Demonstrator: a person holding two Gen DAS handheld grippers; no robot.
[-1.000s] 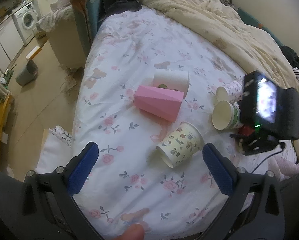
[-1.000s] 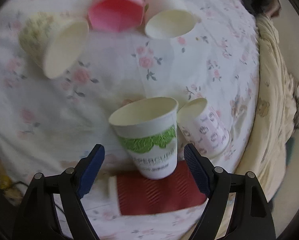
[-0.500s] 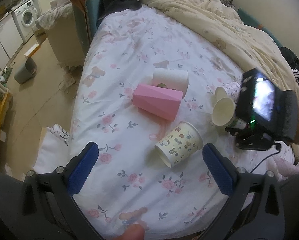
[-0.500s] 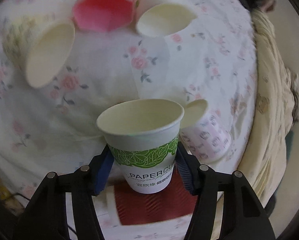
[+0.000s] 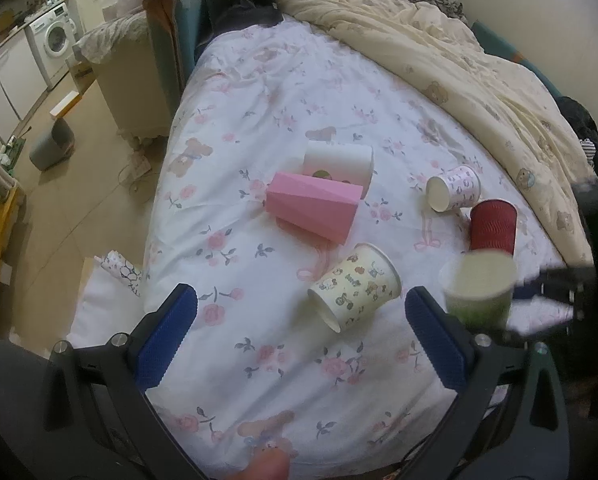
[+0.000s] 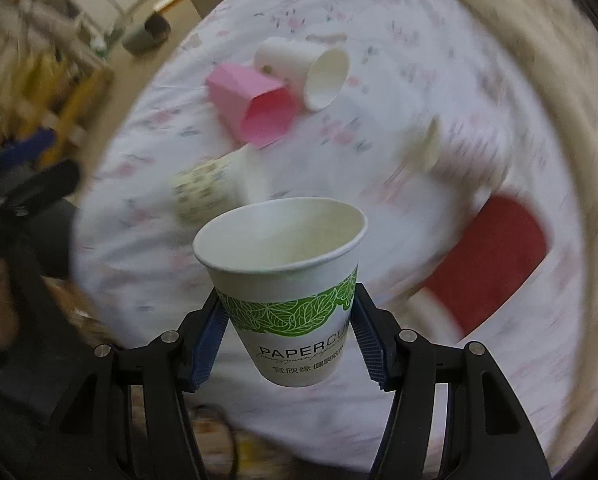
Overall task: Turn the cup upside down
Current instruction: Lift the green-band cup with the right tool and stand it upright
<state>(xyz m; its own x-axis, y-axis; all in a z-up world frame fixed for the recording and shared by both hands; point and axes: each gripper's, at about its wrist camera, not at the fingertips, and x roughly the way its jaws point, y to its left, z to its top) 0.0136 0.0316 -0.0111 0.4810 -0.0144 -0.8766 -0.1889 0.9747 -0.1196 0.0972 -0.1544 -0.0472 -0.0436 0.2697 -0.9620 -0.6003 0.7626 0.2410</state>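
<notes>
My right gripper (image 6: pixel 287 320) is shut on a white paper cup with a green leaf band (image 6: pixel 287 280). It holds the cup upright, mouth up, in the air above the bed. The same cup (image 5: pixel 479 292) shows blurred at the right of the left wrist view, with the right gripper's body behind it. My left gripper (image 5: pixel 299 332) is open and empty, low over the near part of the bed, with the cartoon-print cup (image 5: pixel 355 292) lying on its side just beyond its fingers.
On the floral sheet (image 5: pixel 259 240) lie a pink faceted cup (image 5: pixel 313 212), a white cup (image 5: pixel 339 162), a small patterned cup (image 5: pixel 455 192) and a red ribbed cup (image 5: pixel 493 228). A cream duvet (image 5: pixel 459 60) covers the far right. The bed's edge and floor are left.
My right gripper closed on the green-banded cup, lifted it off the bed and swung it toward the near side. The red cup beneath it is now uncovered. The left gripper stayed open.
</notes>
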